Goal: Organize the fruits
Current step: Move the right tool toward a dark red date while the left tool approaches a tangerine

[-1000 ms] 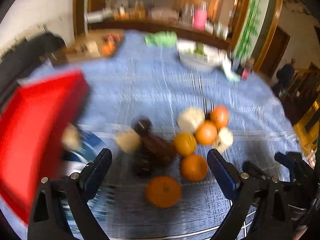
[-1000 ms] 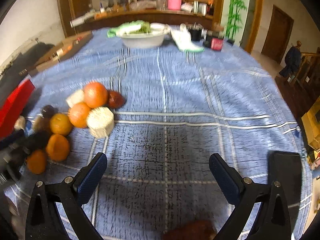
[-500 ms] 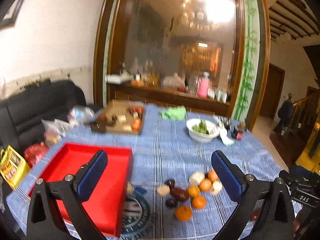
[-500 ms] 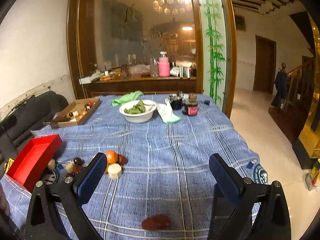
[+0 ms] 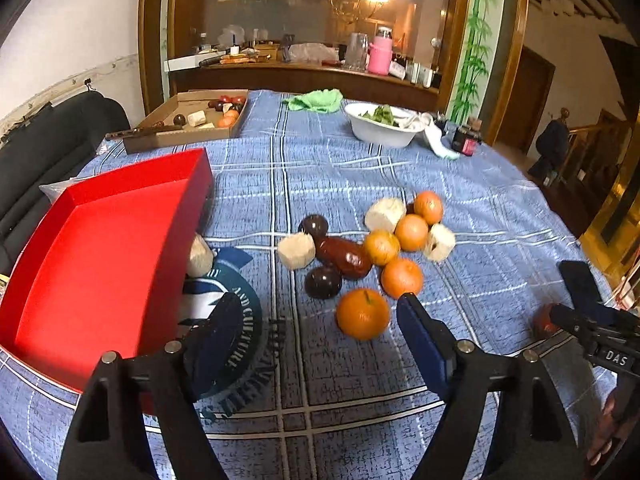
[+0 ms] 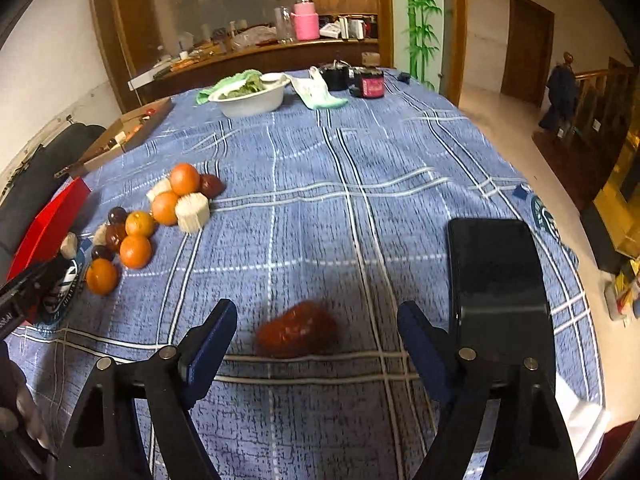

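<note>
So the worktop [image 5: 400,168] is covered in a blue woven cloth with a white and dark plaid grid, and the fruit pile [image 5: 372,248] sits roughly in the middle of it, just right of the red tray [image 5: 100,260]. The tray is a shallow, smooth, matte rectangular box with straight walls. In the pile: round dimpled oranges, a couple of glossy dark purple round fruits, a shiny oblong reddish-brown one, plus pale fibrous chunks cut into stubby cylinders. One more pale chunk [image 5: 199,256] is tucked right against the tray's wall. The nearest orange [image 5: 362,313] lies just ahead of the left gripper [image 5: 316,344], whose dark blue padded fingers are apart and closing in, with only cloth between them. Over on the right, well away from the tray, a lone reddish-brown oblong fruit [image 6: 296,334] lies on the cloth just ahead of the gap in the right gripper [image 6: 316,344]; those fingers are also apart and closing, not touching it. A flat glossy black phone [image 6: 496,280] lies right beside that gripper's right finger.
</note>
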Demonstrator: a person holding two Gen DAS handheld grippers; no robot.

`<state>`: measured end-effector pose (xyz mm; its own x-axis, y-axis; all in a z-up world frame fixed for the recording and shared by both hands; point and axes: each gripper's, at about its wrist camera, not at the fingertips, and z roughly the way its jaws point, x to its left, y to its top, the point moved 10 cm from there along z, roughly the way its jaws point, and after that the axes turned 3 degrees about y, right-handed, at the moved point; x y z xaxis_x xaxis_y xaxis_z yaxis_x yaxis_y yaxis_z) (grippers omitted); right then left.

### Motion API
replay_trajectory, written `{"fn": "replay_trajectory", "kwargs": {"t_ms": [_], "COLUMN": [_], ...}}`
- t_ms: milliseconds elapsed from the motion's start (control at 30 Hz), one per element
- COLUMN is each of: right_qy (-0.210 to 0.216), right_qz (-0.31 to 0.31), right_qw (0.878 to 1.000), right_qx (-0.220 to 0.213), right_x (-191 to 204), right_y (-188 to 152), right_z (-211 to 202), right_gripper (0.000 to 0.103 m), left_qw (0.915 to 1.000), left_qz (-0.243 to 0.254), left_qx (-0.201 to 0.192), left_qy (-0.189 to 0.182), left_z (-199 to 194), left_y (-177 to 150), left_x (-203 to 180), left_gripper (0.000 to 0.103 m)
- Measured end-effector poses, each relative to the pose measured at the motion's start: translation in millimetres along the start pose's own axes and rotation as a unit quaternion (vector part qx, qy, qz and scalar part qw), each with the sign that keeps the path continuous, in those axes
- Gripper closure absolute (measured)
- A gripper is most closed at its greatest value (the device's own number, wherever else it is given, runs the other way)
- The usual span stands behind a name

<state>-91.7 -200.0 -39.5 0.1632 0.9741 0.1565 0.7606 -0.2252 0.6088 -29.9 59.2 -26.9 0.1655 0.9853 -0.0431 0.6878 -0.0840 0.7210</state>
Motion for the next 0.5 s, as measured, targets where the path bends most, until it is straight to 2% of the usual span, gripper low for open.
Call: {"fn": "replay_trajectory", "kwargs": {"t_ms": [133,233,500], "right_qy": [-0.016,-0.011,-0.023], "right_qz": [0.003,-0.01,-0.016], "right_qw": [1.0,1.0,0.999], "right_qx": [-0.006,-0.018,-0.025], "right_x": [1,12,13], "right_y": [-2,2,3], "right_z": [-1,-6,-9], "right_gripper": [0.017,0.017,0.017], "left_qw": [0.9996,0.9992,0.9993], "left_qz": [0.013,0.02,0.02], "left_qx": [-0.001,-0.003,-0.002], "left_qy": [0.024,0.034,0.033], "left_z": [2,1,-2], "left_y": [-1,-1,0], "left_x": [-5,-6,-6], "left_gripper": [0.024,0.024,0.024]}}
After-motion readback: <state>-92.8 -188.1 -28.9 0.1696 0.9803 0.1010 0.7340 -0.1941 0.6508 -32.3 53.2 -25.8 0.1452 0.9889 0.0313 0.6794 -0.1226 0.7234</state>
